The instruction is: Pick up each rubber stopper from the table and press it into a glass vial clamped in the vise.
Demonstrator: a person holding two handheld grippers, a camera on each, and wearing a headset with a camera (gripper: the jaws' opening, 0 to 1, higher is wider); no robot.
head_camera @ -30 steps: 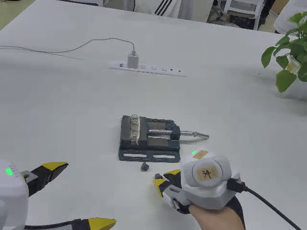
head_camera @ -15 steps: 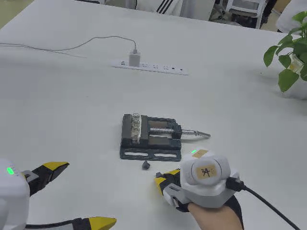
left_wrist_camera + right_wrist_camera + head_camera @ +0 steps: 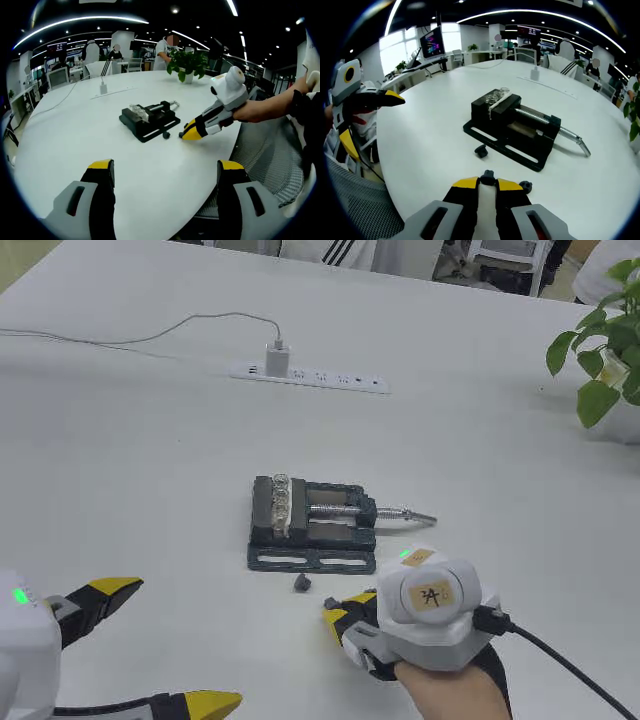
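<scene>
We have a stopper point(image 3: 487, 174) pinched at the tip of the right gripper point(image 3: 487, 182), its jaws closed on it. It sits low over the table point(image 3: 150, 460), toward the near edge and short of the vise point(image 3: 312, 525). A second stopper point(image 3: 301, 583) lies just before the vise base. The left gripper point(image 3: 164, 166) hangs spread wide, idle, by the near left edge. We judge the pick done. Next we must lift, line up over a vial point(image 3: 281, 502) and press straight down.

white round table point(image 3: 140, 450), potted plant point(image 3: 598, 345), ceiling light strips point(image 3: 535, 10)
</scene>
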